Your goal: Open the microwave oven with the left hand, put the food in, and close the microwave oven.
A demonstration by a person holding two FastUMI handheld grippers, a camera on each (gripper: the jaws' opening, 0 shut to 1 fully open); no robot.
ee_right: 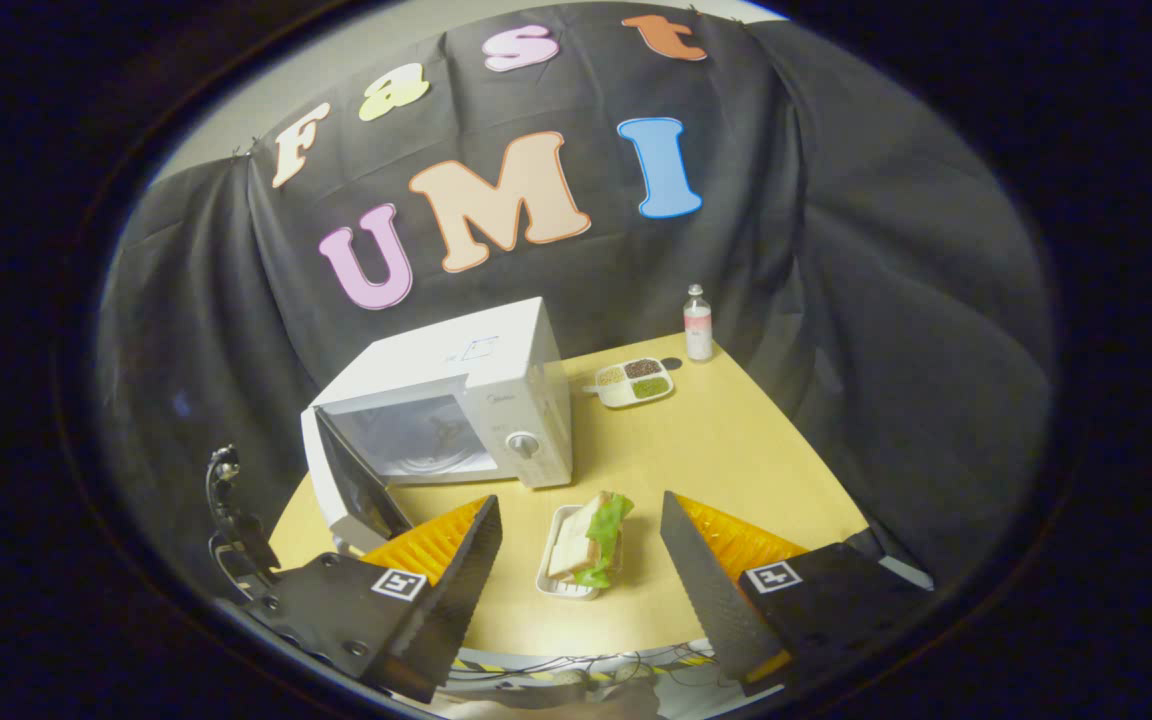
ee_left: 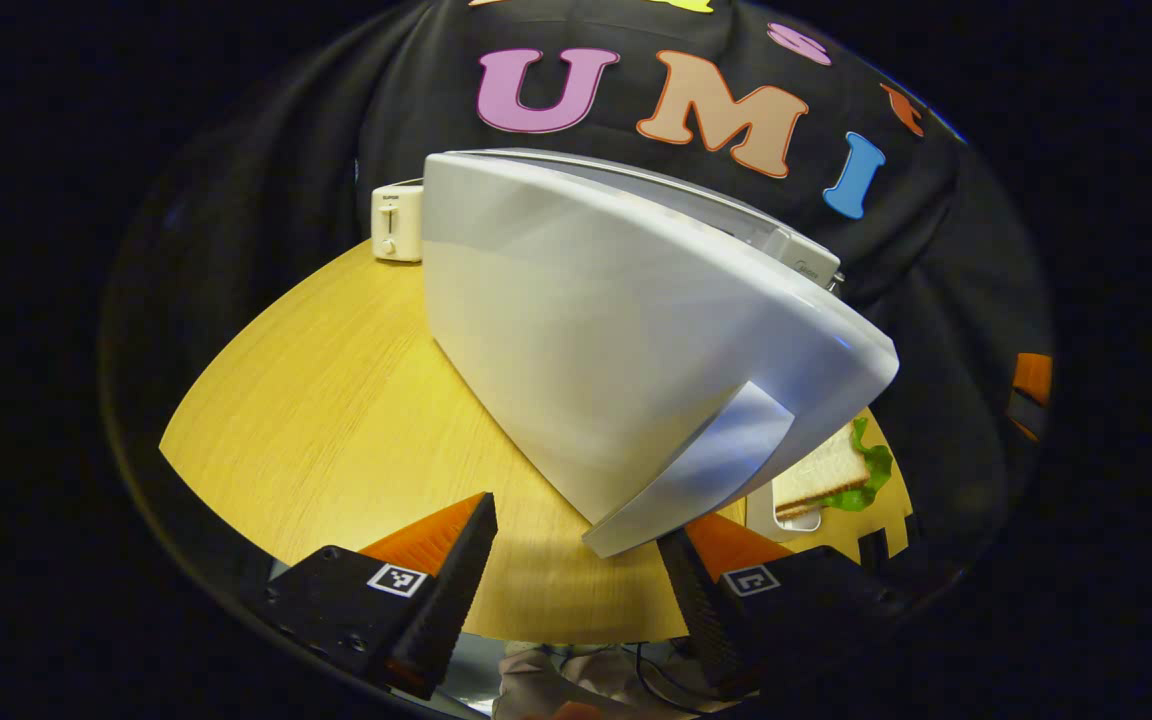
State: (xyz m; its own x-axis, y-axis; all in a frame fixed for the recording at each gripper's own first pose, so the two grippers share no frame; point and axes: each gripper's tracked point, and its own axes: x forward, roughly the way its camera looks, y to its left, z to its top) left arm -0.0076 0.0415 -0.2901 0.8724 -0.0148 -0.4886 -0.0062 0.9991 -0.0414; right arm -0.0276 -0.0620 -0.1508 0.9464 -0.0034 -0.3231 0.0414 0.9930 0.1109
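**Microwave door swung out, sandwich on table**

Left gripper [ee_left: 576,560]: fingers spread, nothing held, just before the door handle [ee_left: 696,475].
Right gripper [ee_right: 581,560]: released, above the sandwich [ee_right: 591,540] in its white tray [ee_right: 548,580].
Microwave [ee_right: 476,400]: door [ee_right: 351,485] open, cavity exposed.
Table [ee_right: 736,450]: wooden.

Both views are dim toward their rounded edges, where the fisheye bends straight lines hard. Warm light from above falls on the table [ee_right: 736,450], which glows yellow. The near microwave door [ee_left: 616,340] shows soft pale sheen and bulges. The sandwich [ee_right: 591,545] casts a short shadow; focus is fairly sharp.
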